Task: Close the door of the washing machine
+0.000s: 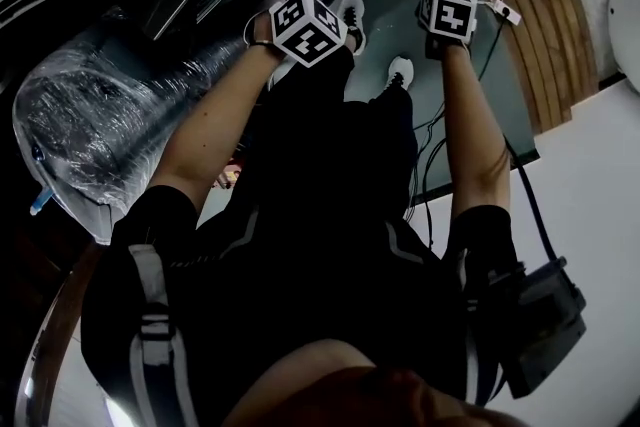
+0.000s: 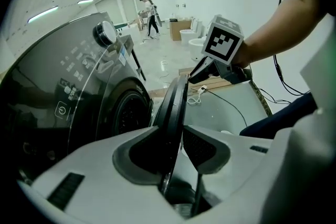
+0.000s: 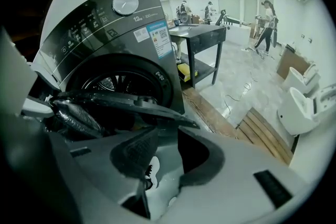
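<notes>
**Door gripped by 1 gripper, the other still free**

The washing machine (image 2: 79, 92) stands with its door (image 2: 177, 105) swung out, well apart from the drum opening (image 3: 118, 84). In the left gripper view the door is seen edge-on. Its dark rim runs down between the jaws of the left gripper (image 2: 176, 147) and fills the gap. Both pads look pressed on it, so I read this gripper as clenched on the door.

The right gripper (image 3: 167, 157) is released. Its 2 jaws stand apart with only the floor below showing between them. The door's edge crosses just beyond its fingertips (near, perhaps brushing, but not gripped). In the head view both grippers sit side by side in front of the person and point steeply down.

My judgement of the risks from here:

1. The left grip is only on the rim. As the door swings on its hinge, the rim will turn within the pads and could slide out, leaving the door part-way open.
2. The right gripper's parted jaws sit close to the door's edge. If they trail on the machine side, a fingertip could be caught between the door and the front panel as the gap narrows.
3. A push that is too soft, or a release that comes too early, may bring the door against the opening without latching it, and it could spring back.
4. If the 2 hands push unevenly, the door would twist on its hinge instead of swinging flat.
</notes>
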Demonstrator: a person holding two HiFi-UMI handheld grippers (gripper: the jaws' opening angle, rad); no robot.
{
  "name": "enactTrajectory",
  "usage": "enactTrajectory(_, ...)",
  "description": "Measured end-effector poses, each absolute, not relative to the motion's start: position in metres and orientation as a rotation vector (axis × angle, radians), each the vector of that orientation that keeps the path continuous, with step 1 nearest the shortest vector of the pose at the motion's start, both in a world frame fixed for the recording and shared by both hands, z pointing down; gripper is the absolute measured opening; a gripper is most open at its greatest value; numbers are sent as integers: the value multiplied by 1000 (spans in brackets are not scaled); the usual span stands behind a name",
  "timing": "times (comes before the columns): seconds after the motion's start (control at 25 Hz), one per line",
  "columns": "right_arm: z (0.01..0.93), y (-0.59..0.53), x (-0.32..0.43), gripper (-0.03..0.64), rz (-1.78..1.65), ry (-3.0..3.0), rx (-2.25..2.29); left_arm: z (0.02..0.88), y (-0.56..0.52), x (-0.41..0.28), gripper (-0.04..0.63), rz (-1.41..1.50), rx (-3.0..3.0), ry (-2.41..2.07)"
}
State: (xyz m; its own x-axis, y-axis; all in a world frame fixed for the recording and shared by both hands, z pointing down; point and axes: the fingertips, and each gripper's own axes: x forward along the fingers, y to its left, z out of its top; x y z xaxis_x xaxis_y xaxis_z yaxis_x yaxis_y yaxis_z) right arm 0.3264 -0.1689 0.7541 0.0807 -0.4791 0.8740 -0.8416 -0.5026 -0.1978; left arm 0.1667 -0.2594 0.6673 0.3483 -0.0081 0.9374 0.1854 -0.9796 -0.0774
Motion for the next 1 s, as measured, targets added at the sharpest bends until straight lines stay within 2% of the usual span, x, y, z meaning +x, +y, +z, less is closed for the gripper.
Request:
enactTrajectory(0.52, 763, -218, 341, 116, 1392, -1370, 2106, 653, -291, 171, 148, -1571, -2625, 194)
enactTrajectory(0.88, 762, -255, 348, 78, 1276, -1450, 2062, 649, -304, 152, 146, -1507, -2711, 468)
enactTrajectory(0.92, 759, -260, 348, 78, 1264, -1458, 2073, 647, -305, 151, 143, -1504, -2731, 503)
enactTrajectory(1.0, 755, -270, 350, 74, 1248, -1479, 2098, 643, -306, 151, 93, -1496, -2780, 577)
